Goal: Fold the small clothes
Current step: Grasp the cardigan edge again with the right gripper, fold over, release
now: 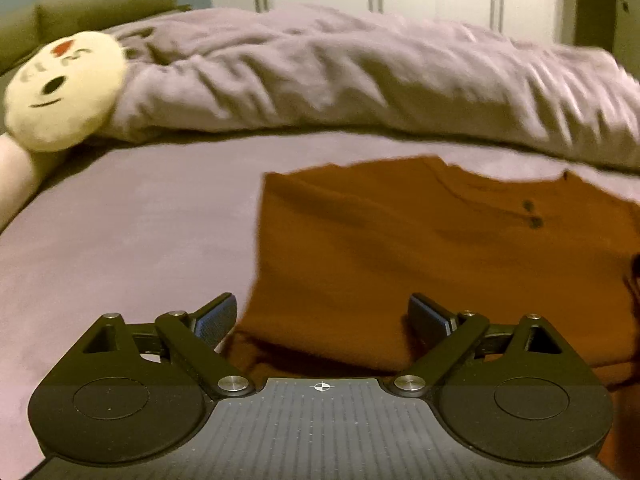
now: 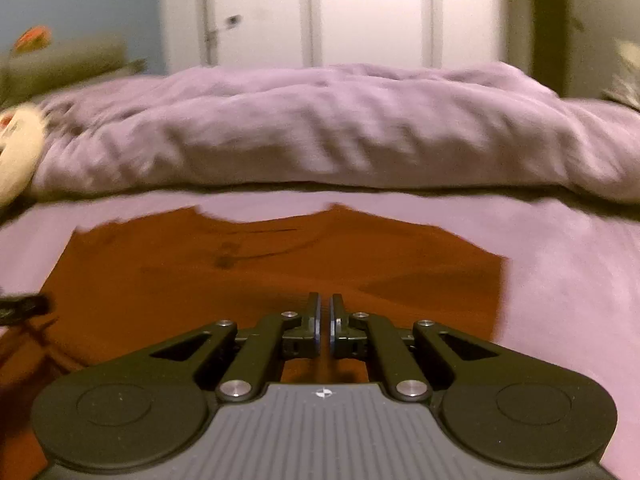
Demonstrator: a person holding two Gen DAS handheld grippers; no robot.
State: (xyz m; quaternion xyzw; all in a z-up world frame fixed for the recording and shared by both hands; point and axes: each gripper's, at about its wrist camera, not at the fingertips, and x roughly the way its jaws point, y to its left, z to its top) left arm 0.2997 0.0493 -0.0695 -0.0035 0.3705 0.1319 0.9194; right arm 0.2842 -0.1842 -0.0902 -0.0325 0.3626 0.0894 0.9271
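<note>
The rust-orange shirt point(image 1: 400, 248) was spread flat on the lilac bed point(image 1: 120, 240), collar away, directly ahead of both tongs, its near hem bracketed by the open left tongs point(image 1: 322, 316) while the right tongs point(image 2: 325, 320) were held shut, empty, above its middle.

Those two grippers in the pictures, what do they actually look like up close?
Both are alike. The left gripper and right gripper are matte black, with two round discs at the base, angled link bars joined by silver pins, and triangular cut-outs. Between the discs sits a grey ribbed plate bearing a small white cross mark. The fingers carry dark blue textured pads. No cables or sleeves show.
</note>
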